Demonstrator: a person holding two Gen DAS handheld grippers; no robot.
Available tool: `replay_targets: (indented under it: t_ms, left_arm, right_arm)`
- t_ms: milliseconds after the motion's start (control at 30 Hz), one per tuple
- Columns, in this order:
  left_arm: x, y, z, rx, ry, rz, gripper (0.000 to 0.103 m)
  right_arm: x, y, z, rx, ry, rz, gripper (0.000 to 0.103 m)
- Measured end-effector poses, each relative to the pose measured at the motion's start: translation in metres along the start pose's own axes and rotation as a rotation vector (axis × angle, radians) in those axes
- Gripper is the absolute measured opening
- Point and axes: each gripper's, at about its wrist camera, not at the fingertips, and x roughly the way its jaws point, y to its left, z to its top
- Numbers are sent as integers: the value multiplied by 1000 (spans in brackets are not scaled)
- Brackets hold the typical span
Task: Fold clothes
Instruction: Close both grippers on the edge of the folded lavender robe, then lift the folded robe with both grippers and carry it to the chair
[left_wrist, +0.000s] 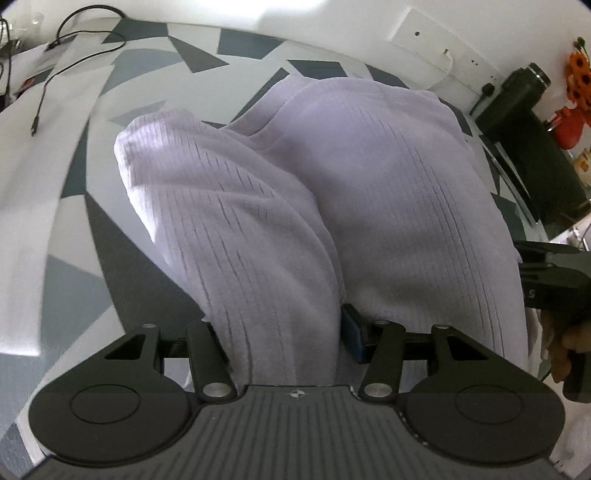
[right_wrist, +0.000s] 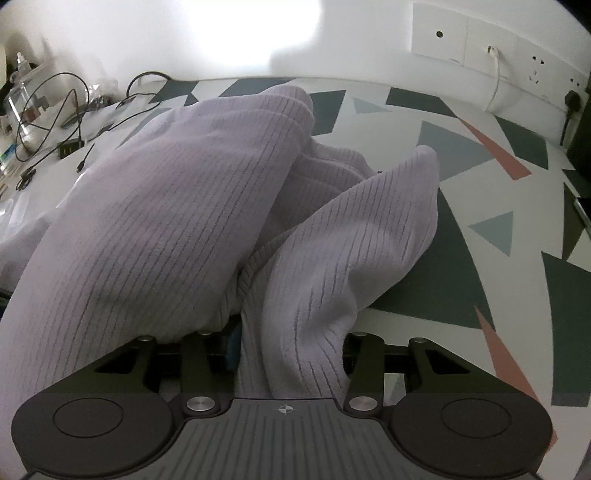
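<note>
The left gripper (left_wrist: 282, 338) is closed on a bunched edge of a pale lilac ribbed garment (left_wrist: 332, 192), the cloth pinched between its jaws and rising ahead of it in two thick rolls. The right gripper (right_wrist: 291, 345) is likewise clamped on a gathered edge of the same garment (right_wrist: 177, 206), with a loose flap falling away to its right. Between the two, the garment hangs partly lifted, its far end resting on the surface (right_wrist: 480, 177), a top patterned with grey, dark green and pink triangles.

The garment looks soft, plush and fairly light, thick enough to hold rounded folds yet limp enough to sag wherever it is not held. It seems unlikely to slip, and it is in no way fragile; the best hold would be along a hem or at a corner, so that an edge can be drawn straight.

Beyond the left gripper, to its far left, a black cable (left_wrist: 55, 74) trails over the surface; to its far right stand a dark bottle (left_wrist: 524, 110) and orange flowers (left_wrist: 580, 77). Ahead and to the right of the right gripper, wall sockets (right_wrist: 517, 55) line the white wall. The only writing legible is a single "S" on the other gripper's body at the left view's right edge.
</note>
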Motion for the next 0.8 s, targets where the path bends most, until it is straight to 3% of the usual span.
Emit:
replay_targets:
  t_ms: [133, 300, 567, 800]
  left_arm:
    - [3, -10, 6, -1, 0, 32, 55]
    - [4, -22, 15, -1, -5, 70, 45]
    - [-4, -20, 33, -15, -73, 118, 33]
    - [-27, -14, 47, -22, -164, 179, 32]
  right_arm:
    - [4, 6, 5, 76, 29, 43, 41]
    - [6, 23, 15, 79, 7, 15, 32]
    - [12, 29, 42, 115, -31, 63, 28]
    - [12, 43, 72, 66, -70, 112, 27]
